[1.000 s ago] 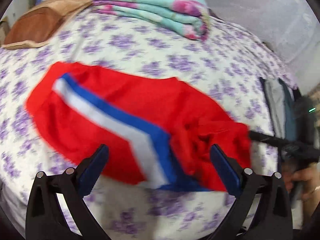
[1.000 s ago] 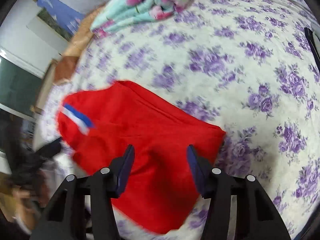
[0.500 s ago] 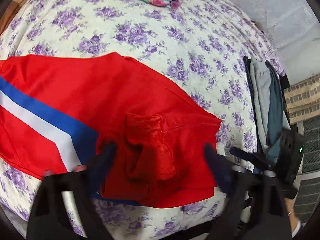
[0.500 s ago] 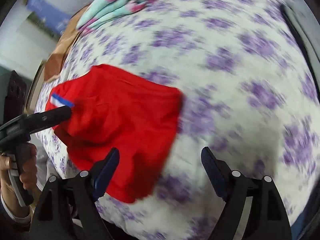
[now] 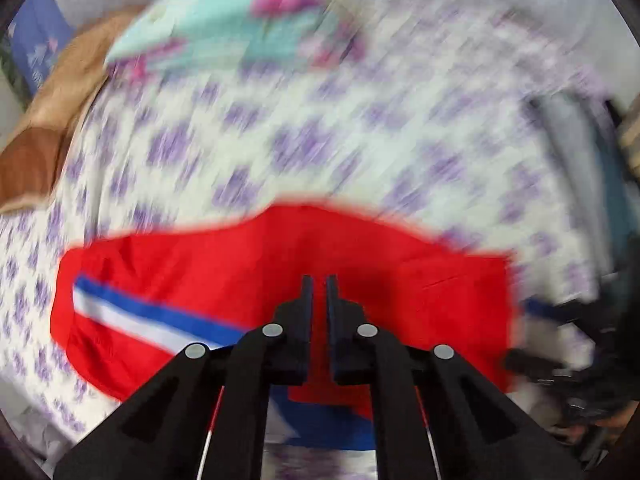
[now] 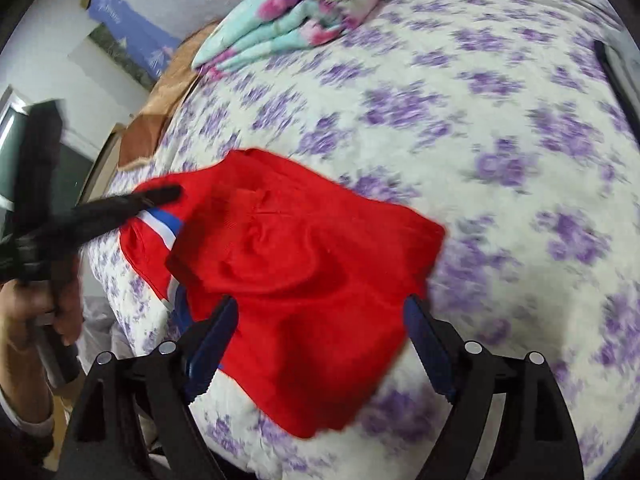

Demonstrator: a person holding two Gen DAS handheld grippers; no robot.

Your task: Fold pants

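The red pants [image 5: 248,268] with a blue and white side stripe [image 5: 132,312] lie folded over on the flowered bed sheet [image 5: 304,140]. My left gripper [image 5: 318,284] is shut, its fingers almost touching above the red cloth; nothing shows between them. In the right wrist view it appears as a dark blurred shape [image 6: 116,208] at the pants' left end. My right gripper [image 6: 320,312] is open and empty, its jaws wide apart over the near edge of the pants [image 6: 312,264].
A folded turquoise and pink blanket [image 6: 304,12] and a brown pillow [image 5: 44,128] lie at the far end of the bed. Grey and dark clothes [image 5: 592,152] lie along the bed's right edge. The left view is blurred by motion.
My left gripper has closed from wide open to shut and swung back over the pants. My right gripper has moved back over the pants' near edge and stays open.
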